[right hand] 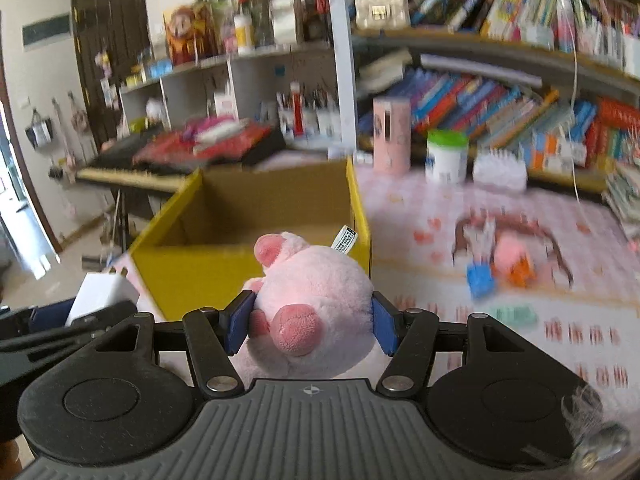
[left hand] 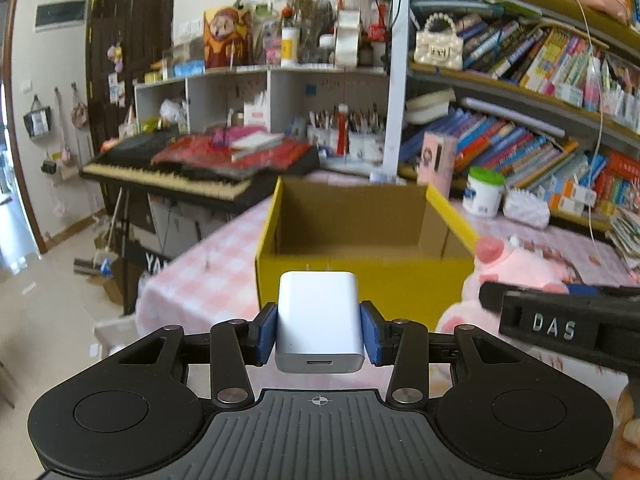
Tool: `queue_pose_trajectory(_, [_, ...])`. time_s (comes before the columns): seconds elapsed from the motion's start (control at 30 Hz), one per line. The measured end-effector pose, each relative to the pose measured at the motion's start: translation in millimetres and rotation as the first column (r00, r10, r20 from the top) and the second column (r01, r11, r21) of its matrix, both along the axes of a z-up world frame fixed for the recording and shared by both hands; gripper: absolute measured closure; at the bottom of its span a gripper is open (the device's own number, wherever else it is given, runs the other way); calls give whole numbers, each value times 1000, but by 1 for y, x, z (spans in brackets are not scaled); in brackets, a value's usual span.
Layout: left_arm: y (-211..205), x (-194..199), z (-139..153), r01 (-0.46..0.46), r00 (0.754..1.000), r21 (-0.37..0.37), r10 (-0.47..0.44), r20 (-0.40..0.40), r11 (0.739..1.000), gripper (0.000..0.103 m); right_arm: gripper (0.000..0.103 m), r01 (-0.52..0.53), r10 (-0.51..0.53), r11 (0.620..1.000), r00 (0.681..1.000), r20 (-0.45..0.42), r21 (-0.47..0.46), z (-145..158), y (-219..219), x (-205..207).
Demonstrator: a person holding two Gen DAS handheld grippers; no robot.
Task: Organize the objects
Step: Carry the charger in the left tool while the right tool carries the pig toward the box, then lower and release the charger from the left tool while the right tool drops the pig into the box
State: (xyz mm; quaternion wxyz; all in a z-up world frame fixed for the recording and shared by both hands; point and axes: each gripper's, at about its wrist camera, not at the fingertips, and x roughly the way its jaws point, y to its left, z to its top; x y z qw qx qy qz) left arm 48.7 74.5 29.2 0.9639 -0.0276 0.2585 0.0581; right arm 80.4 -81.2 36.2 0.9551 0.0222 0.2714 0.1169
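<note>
Main risk: both loads reach the yellow cardboard box (left hand: 366,280) side by side, so the grippers could collide at its near rim, or one could knock the light empty box off the table's left corner. Right gripper (right hand: 313,322) jaws pinch the pink plush pig (right hand: 314,288); soft body could squirm loose. Left gripper (left hand: 320,332) jaws clamp the white charger (left hand: 320,320) on smooth sides; a bump could twist it out. Pink checked tablecloth (left hand: 208,272), bookshelves along the far edge, keyboard piano (left hand: 192,172) beyond the left edge, cluttered room.
</note>
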Motion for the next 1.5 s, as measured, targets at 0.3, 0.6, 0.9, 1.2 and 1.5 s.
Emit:
queue_pose_trajectory(0.3, [-10, 69, 19, -21, 996, 44, 17, 90, 999, 61, 45, -40, 38, 999, 991, 132, 9, 28, -9, 76])
queue_pose_trajectory(0.6, [-10, 114, 2, -58, 998, 63, 57, 5, 996, 61, 45, -86, 86, 996, 992, 97, -2, 19, -11, 138])
queue_pose_trajectory(0.9, [-10, 139, -22, -66, 993, 71, 72, -96, 995, 61, 45, -230, 231, 972, 973, 16, -40, -2, 10, 178])
queue_pose_trajectory(1.2, [-6, 150, -41, -77, 979, 60, 87, -183, 995, 61, 44, -351, 340, 929, 935, -98, -117, -23, 37, 211])
queue_pose_trajectory(1.5, [-9, 156, -44, -69, 976, 66, 81, -201, 995, 61, 44, -428, 403, 882, 902, -154, -199, -29, 59, 232])
